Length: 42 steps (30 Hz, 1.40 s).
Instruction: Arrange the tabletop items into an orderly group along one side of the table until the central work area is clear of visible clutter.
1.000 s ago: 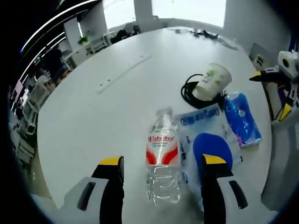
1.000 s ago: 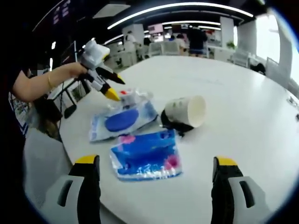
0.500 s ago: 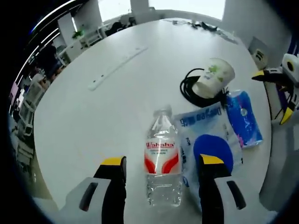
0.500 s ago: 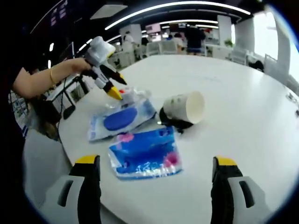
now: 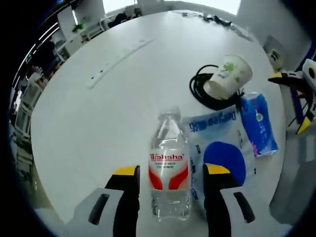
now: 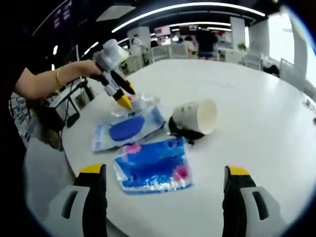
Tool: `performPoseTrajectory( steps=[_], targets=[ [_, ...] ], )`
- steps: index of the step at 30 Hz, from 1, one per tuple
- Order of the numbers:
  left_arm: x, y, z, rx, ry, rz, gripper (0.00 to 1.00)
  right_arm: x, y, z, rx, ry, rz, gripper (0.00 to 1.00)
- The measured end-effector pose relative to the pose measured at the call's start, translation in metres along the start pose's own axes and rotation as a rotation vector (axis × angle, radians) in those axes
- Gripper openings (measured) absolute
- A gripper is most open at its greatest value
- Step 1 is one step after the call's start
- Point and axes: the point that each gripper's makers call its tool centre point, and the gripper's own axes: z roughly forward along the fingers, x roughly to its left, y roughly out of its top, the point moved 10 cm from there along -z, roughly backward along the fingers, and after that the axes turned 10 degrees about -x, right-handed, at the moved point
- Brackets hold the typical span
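— What has the left claw (image 5: 169,173) got?

— Nothing gripped. Its jaws stand apart on either side of the bottle's lower half, close to it but I see no contact. The bottle (image 5: 169,170) is clear plastic and lies on the white worktop (image 5: 98,123), base toward the claw, cap pointing away along the jaws' line. Its red and white label reads "Wahaha".

— And beside the bottle?

— One pale blue pouch (image 5: 219,148) with a dark blue oval, touching or just under the bottle's side, its long axis roughly parallel to the bottle. There is blue printing on it that I cannot read. Past that pouch lies a smaller bright blue packet (image 5: 257,123). Beyond the bottle's cap, one paper cup (image 5: 228,76) with a green print lies tipped over on a coil of black cable (image 5: 207,94). Farther off, a long white strip (image 5: 116,61) lies on the worktop.

— The right claw (image 6: 166,170)?

— Wide open and holding nothing, near the bright blue packet. One bottle, two pouches, one cup, one cable.
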Motion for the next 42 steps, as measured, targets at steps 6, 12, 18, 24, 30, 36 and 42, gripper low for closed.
performPoseTrajectory(
  steps=[6, 12, 18, 24, 30, 36, 42],
  targets=[
    [0.002, 0.004, 0.007, 0.044, -0.017, 0.009, 0.46, 0.002, -0.005, 0.002, 0.007, 0.002, 0.013, 0.97],
    [0.003, 0.006, 0.012, 0.071, -0.018, 0.012, 0.44, 0.003, -0.002, -0.003, -0.022, -0.007, 0.042, 0.96],
    [0.004, 0.008, 0.016, 0.098, -0.024, 0.01, 0.4, 0.0, -0.002, -0.005, -0.032, -0.025, 0.057, 0.95],
    [0.002, 0.007, 0.023, 0.15, -0.03, 0.022, 0.38, -0.002, -0.001, -0.005, -0.037, -0.027, 0.061, 0.95],
    [0.003, 0.009, 0.025, 0.189, -0.035, 0.007, 0.38, 0.0, 0.0, -0.003, -0.038, -0.024, 0.058, 0.95],
    [0.004, 0.01, 0.028, 0.213, -0.041, -0.001, 0.38, 0.0, -0.003, -0.001, -0.028, -0.021, 0.059, 0.94],
    [0.008, 0.012, 0.031, 0.224, -0.042, 0.011, 0.36, -0.001, -0.002, 0.0, -0.028, -0.024, 0.056, 0.94]
  ],
)
